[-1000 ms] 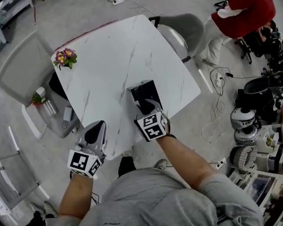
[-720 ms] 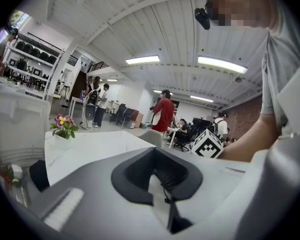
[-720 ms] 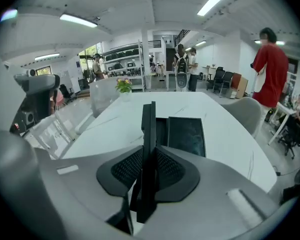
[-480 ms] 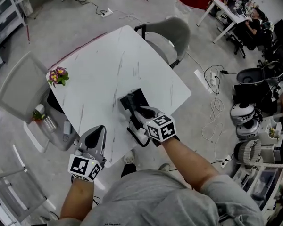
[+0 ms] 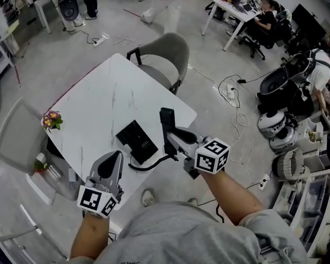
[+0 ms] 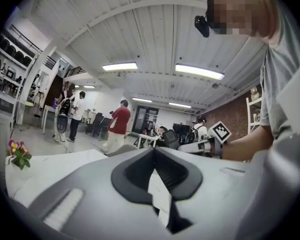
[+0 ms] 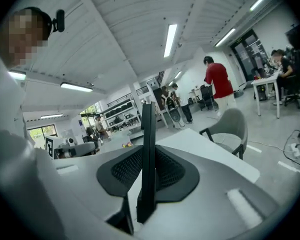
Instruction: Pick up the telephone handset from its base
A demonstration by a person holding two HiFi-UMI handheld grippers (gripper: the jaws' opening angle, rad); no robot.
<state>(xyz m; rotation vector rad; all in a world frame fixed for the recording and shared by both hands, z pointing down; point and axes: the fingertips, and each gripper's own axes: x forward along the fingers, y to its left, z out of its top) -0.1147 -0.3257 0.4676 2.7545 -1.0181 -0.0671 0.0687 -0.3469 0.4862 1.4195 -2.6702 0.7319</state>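
The black telephone base [image 5: 136,141] lies flat near the front edge of the white marble table [image 5: 99,103]. My right gripper [image 5: 173,138] is shut on the black handset [image 5: 166,124], which it holds off the base to its right. A black cord [image 5: 149,163] sags from the base to the handset. In the right gripper view the handset [image 7: 148,119] stands upright, pinched between the ribbed pads of the right gripper [image 7: 149,156]. My left gripper [image 5: 115,157] hovers at the table's front corner with nothing in it. Its pads [image 6: 135,171] meet at the tips.
A small pot of flowers [image 5: 51,119] sits on the table's left corner. One grey chair [image 5: 165,54] stands at the far side and another [image 5: 16,136] at the left. Cables [image 5: 236,120] and equipment [image 5: 275,125] lie on the floor to the right. People stand farther back.
My right gripper has lifted the handset off the base, up and to the right, and rolled it upright with the cord trailing. The left gripper has risen a little. The view has swung.
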